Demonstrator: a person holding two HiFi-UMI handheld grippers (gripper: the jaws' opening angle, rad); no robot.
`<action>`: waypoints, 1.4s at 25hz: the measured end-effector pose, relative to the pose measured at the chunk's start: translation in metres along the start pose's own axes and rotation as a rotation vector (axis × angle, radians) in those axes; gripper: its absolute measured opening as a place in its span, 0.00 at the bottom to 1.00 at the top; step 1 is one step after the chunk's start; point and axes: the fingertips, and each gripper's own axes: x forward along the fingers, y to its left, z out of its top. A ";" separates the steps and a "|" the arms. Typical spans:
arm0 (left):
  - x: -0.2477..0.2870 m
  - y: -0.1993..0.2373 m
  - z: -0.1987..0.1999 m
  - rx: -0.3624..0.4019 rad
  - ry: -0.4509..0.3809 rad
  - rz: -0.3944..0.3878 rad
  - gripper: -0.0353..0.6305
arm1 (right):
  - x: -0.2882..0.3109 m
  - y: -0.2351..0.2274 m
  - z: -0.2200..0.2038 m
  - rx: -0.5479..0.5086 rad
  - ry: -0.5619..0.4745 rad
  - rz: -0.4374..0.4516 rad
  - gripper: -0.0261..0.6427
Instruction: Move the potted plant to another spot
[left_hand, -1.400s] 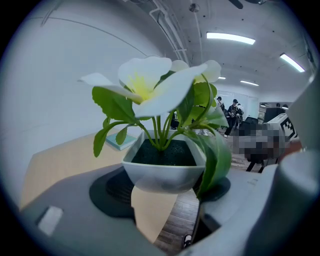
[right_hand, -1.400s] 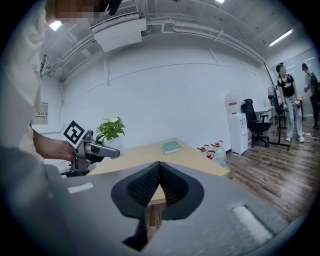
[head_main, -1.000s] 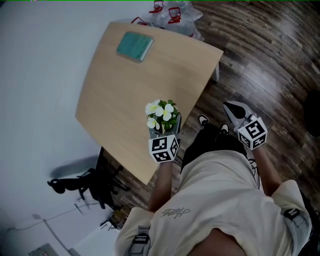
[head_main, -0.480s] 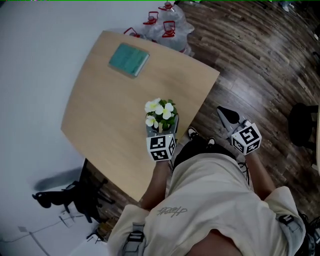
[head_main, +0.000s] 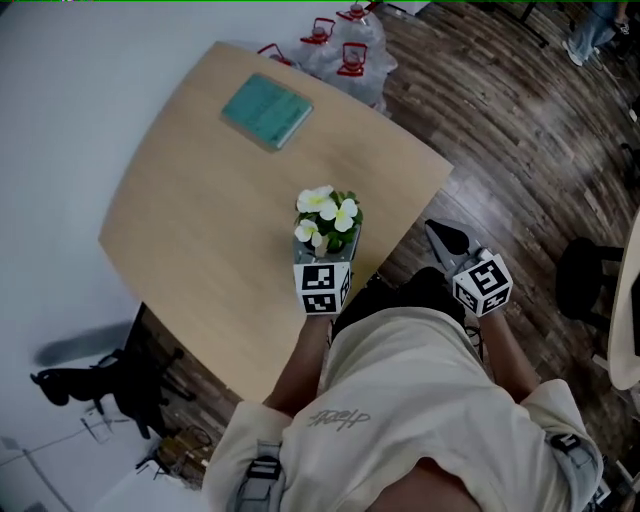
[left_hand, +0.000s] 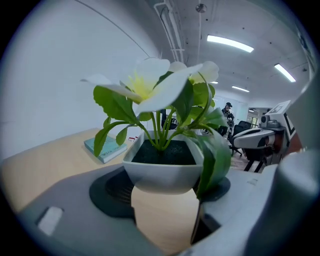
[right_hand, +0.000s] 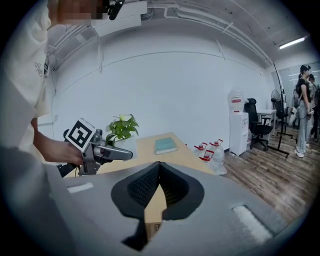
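Note:
The potted plant (head_main: 328, 222) has white flowers, green leaves and a pale square pot (left_hand: 162, 172). My left gripper (head_main: 328, 255) is shut on the pot, one pad on each side, and holds it over the near right part of the wooden table (head_main: 200, 200). In the right gripper view the plant (right_hand: 122, 129) and the left gripper (right_hand: 100, 150) show at the left. My right gripper (head_main: 437, 232) hangs off the table's right edge over the floor. Its jaws (right_hand: 159, 167) are shut and hold nothing.
A teal book (head_main: 266, 111) lies near the table's far edge. Water bottles with red handles (head_main: 345, 45) stand on the floor behind the table. A black chair (head_main: 585, 285) is at the right. A water dispenser (right_hand: 236, 120) and people (right_hand: 305, 100) are farther off.
The left gripper has carried the plant a little way across the table near its right edge. The right gripper has shifted leftwards beside the person's body.

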 end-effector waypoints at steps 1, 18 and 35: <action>0.003 0.002 0.000 0.003 0.001 0.003 0.59 | 0.004 -0.002 -0.001 -0.001 0.007 0.002 0.04; 0.059 0.038 0.033 -0.139 0.050 0.231 0.59 | 0.093 -0.074 0.051 -0.195 0.070 0.302 0.04; 0.149 0.022 0.039 -0.228 0.113 0.376 0.59 | 0.131 -0.181 0.072 -0.189 0.049 0.489 0.04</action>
